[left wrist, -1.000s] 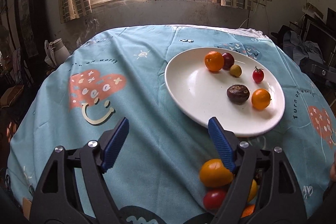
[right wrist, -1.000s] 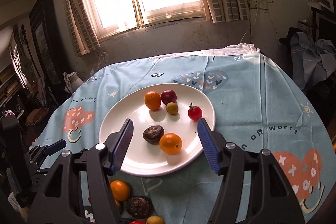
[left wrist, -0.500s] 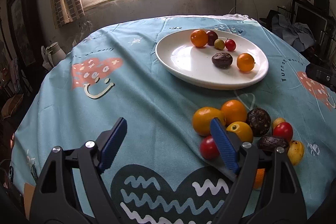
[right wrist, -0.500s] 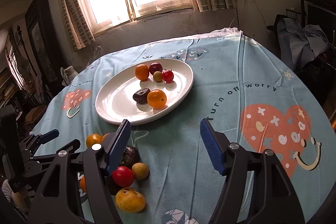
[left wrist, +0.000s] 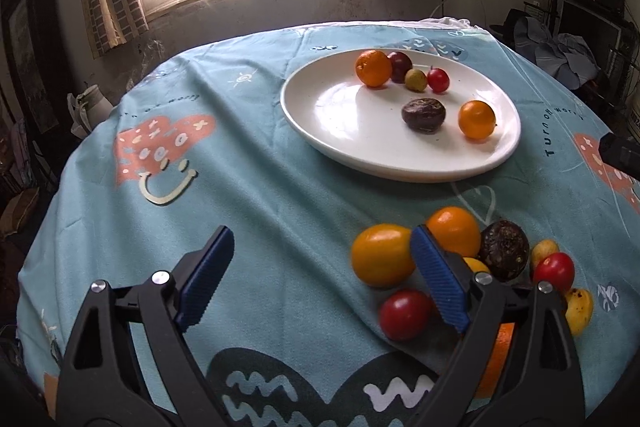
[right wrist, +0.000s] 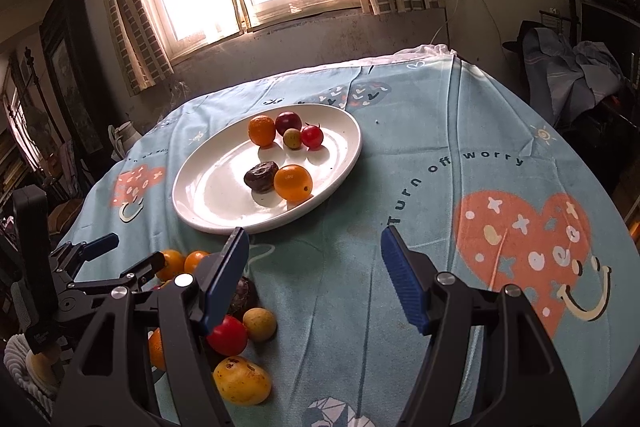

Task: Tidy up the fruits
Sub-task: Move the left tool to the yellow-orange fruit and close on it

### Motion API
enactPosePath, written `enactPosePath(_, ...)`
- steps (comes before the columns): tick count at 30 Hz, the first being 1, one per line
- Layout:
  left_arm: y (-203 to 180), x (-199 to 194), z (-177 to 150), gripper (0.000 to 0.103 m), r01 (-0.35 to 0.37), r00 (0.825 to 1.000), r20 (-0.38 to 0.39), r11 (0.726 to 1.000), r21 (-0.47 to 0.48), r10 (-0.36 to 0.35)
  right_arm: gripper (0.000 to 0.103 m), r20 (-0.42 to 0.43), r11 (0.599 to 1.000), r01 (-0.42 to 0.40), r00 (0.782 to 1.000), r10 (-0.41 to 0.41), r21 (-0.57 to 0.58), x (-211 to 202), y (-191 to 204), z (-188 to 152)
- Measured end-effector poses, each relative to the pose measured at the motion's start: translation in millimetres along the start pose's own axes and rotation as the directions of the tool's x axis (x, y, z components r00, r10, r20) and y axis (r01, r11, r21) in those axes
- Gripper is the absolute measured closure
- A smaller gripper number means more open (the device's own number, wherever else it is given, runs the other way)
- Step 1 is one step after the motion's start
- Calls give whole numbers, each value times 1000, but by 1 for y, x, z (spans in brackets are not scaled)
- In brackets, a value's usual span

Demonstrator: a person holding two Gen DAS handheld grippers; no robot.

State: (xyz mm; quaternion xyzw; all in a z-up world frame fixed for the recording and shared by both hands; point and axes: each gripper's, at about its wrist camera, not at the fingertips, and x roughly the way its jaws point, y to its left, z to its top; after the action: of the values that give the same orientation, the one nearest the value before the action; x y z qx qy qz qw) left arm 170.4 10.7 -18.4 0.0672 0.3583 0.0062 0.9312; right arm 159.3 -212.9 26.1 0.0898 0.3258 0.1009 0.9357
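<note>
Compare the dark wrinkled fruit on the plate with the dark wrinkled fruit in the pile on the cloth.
The plate's dark fruit lies on the white plate, touching no other fruit; the pile's dark fruit sits on the tablecloth, packed against an orange and other fruit. The plate's looks flattened and oblong; the pile's looks rounder. Both are dark purple-brown with wrinkled skin.

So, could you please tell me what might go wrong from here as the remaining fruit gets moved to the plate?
1. The loose fruit lies bunched and touching, so the open left tongs closing on one piece could nudge round neighbours into rolling across the cloth.
2. The plate is shallow, and the orange sits near its rim; a dropped piece might knock it off.
3. The red tomato looks soft; the open right tongs might crush it.
</note>
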Motion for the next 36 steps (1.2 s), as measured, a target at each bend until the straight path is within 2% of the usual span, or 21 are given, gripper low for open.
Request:
enactPosePath(3,29,-3,-3,12,-121,993,-16,991,-61,120,34,4,1000,-2,1000,2,7,-1,-1,0)
enactPosePath(5,51,-5,-5,12,-101,995,-37,985,-143,97,34,5,1000,-5,1000,5,8,-2,-1,1)
enactPosePath(7,67,-12,-5,12,-63,998,-18,975,-213,60,34,9,1000,-6,1000,6,6,-3,-1,1)
enactPosePath(9,70,-16,-5,13,-45,999,1,971,-234,46,34,10,1000,-9,1000,9,5,-3,0,1)
enactPosePath(16,30,-9,-7,14,-36,999,1,996,-80,36,34,2,1000,-5,1000,5,3,-2,1,0)
enactPosePath(22,-1,0,-8,18,-40,999,11,997,64,40,34,-7,1000,1,1000,0,3,0,1,-1)
enactPosePath(24,-3,10,-6,25,-20,1000,-18,997,72,22,34,-10,1000,-1,1000,1,3,1,1,-1)
enactPosePath(26,0,19,-5,42,23,998,-59,998,59,-20,34,-13,1000,-1,1000,1,2,2,1,-2)
enactPosePath(28,4,25,-5,50,73,994,-83,997,25,-71,34,-15,1000,0,1000,0,1,2,2,-2)
enactPosePath(31,7,29,-4,60,104,990,-93,995,0,-104,34,-22,1000,-1,1000,1,0,4,2,-2)
enactPosePath(36,10,21,-6,60,93,993,-71,996,-9,-94,34,-48,1000,-23,999,23,1,9,5,-5)
